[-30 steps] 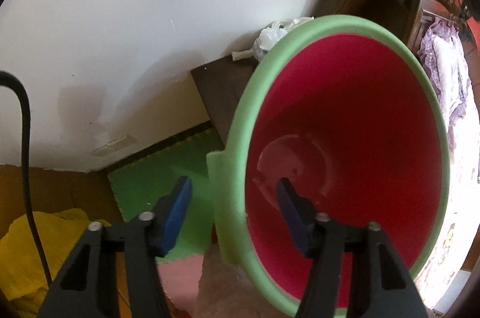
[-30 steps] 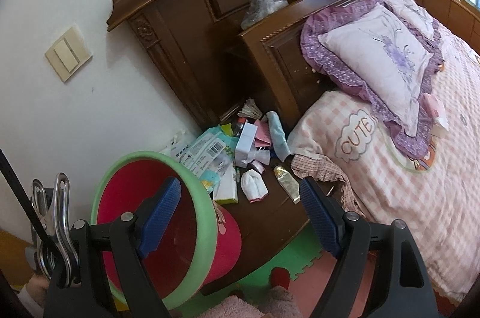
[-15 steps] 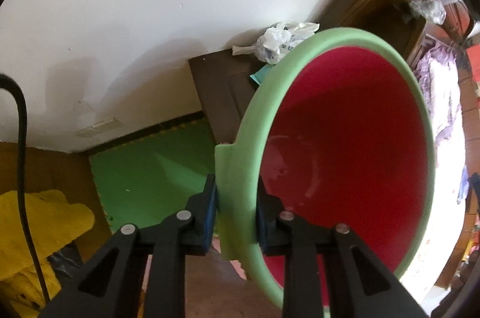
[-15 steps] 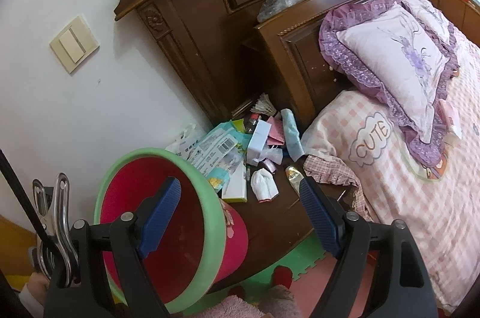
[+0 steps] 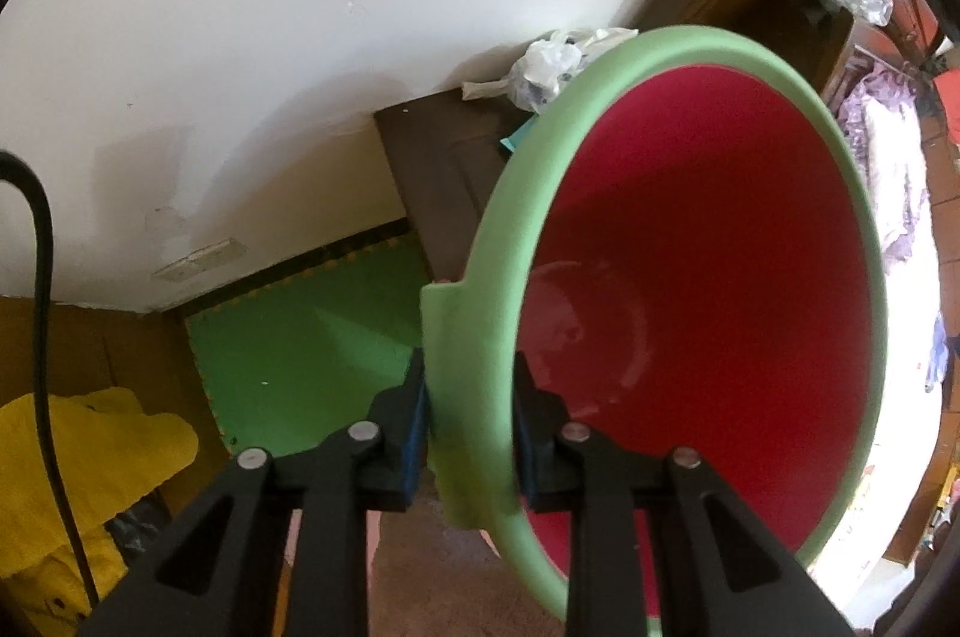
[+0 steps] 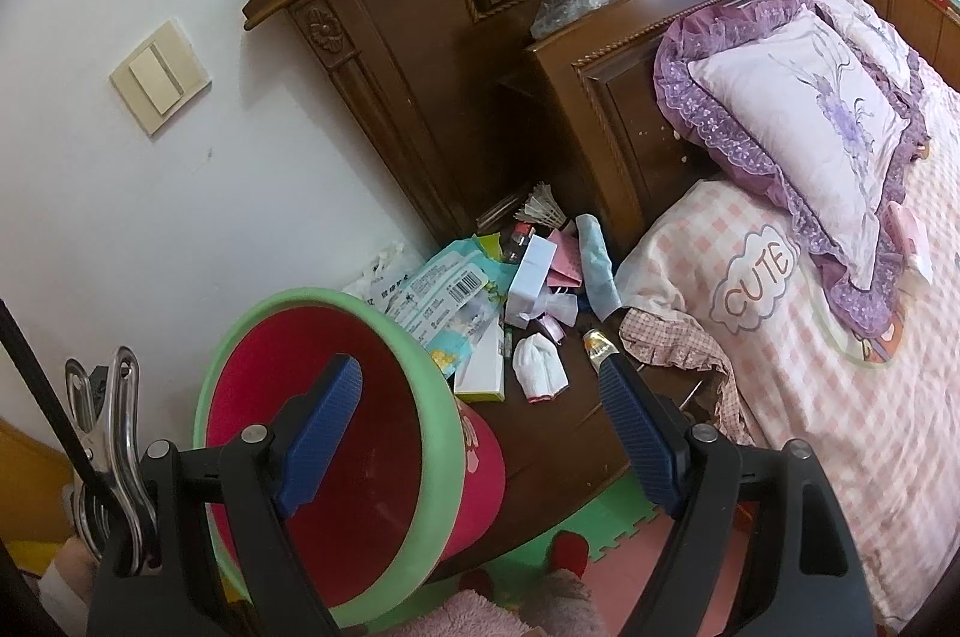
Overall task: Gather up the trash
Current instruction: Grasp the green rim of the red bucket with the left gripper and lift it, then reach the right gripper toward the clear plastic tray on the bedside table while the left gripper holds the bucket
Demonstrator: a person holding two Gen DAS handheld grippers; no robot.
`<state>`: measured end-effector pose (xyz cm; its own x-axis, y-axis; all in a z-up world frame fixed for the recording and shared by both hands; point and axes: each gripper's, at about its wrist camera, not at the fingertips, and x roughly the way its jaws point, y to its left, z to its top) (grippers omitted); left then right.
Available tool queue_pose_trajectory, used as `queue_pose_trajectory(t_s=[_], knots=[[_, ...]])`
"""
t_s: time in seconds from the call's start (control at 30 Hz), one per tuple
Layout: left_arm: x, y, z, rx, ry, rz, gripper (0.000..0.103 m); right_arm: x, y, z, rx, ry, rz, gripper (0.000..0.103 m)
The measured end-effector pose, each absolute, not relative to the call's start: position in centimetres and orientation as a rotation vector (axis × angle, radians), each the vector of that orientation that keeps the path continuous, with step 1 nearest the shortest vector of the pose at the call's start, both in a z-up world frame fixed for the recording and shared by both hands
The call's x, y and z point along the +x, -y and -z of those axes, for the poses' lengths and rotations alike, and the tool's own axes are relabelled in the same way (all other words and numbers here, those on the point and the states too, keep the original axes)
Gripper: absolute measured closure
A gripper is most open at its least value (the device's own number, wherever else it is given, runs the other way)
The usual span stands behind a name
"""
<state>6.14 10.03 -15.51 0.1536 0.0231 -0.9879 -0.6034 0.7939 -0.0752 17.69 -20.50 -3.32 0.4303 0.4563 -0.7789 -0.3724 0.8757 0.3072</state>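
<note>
1. Left wrist view: left gripper (image 5: pixel 470 418) clamped on the green rim tab of the red bin (image 5: pixel 708 289), one pad outside the rim, the other inside against the red wall. Bin tilted, mouth toward the camera, nothing visible inside. Behind the rim, a crumpled white plastic bag (image 5: pixel 549 63) on the dark nightstand (image 5: pixel 444 163), close to the white wall. Green foam mat (image 5: pixel 300 337) on the floor below; yellow cloth (image 5: pixel 90 463) at lower left (black cable hanging in front of it).

2. Right wrist view: right gripper (image 6: pixel 480 433) with jaws wide apart, nothing between the blue pads, held above the nightstand (image 6: pixel 558 433). Same bin (image 6: pixel 336 421) at lower left, tilted, partly behind the left pad. Trash heaped on the nightstand top by the headboard (image 6: pixel 420 54): a printed plastic package (image 6: pixel 444 295) just beside the bin rim, a white box (image 6: pixel 531 271), a small white sock (image 6: pixel 540 367), a shuttlecock (image 6: pixel 543 211) (near the back). Bed with checked cover (image 6: pixel 810 397) and purple-frilled pillow (image 6: pixel 798 120) to the right.
</note>
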Motion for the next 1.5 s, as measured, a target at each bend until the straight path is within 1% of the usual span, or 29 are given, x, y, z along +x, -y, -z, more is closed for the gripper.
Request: queue_pose_trajectory(t_s=[0.1, 0.3, 0.57, 1.0, 1.2, 1.5], knots=[[6.2, -9.7, 15.4, -0.508, -1.341, -0.512, 0.081, 17.6, 20.6, 3.5, 0.093, -1.005, -0.515, 0.019], [5.5, -10.5, 15.3, -0.566, -1.313, -0.561, 0.082, 17.6, 20.6, 3.4, 0.081, -0.999, -0.52, 0.019], [5.5, -9.5, 15.1, -0.513, -1.314, -0.584, 0.081, 18.4, 20.6, 3.9, 0.019, -0.98, -0.522, 0.019], [4.9, -9.5, 14.9, -0.528, -1.326, -0.62, 0.081, 21.8, 22.2, 9.6, -0.087, -1.03, -0.466, 0.019], [5.0, -9.1, 14.9, -0.525, -1.337, -0.636, 0.081, 23.8, 20.9, 12.6, -0.131, -1.081, -0.505, 0.019], [5.0, -8.8, 14.9, -0.522, -1.346, -0.662, 0.081, 27.9, 17.4, 15.8, -0.184, -1.087, -0.52, 0.019]])
